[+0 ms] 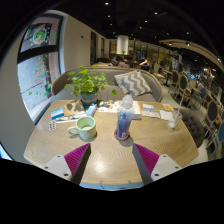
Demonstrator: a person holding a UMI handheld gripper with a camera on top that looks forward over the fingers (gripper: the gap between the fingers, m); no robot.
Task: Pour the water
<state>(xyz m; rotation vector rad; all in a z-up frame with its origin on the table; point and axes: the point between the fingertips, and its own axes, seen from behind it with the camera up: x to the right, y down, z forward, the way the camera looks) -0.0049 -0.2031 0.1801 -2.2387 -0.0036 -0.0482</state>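
A clear plastic water bottle [125, 118] with a blue label stands upright on the round wooden table [110, 155], ahead of my fingers and slightly right of centre. A pale green mug [86, 127] with a handle sits to its left, also beyond the fingers. My gripper [112, 160] is open and wide, with nothing between the magenta pads [76, 157]. It hovers over the near part of the table, well short of both objects.
A potted green plant [88, 84] stands behind the mug. Papers and a small card [151, 110] lie right of the bottle, and a small item [54, 125] lies at the left edge. A sofa with a striped cushion [131, 83] lies beyond the table.
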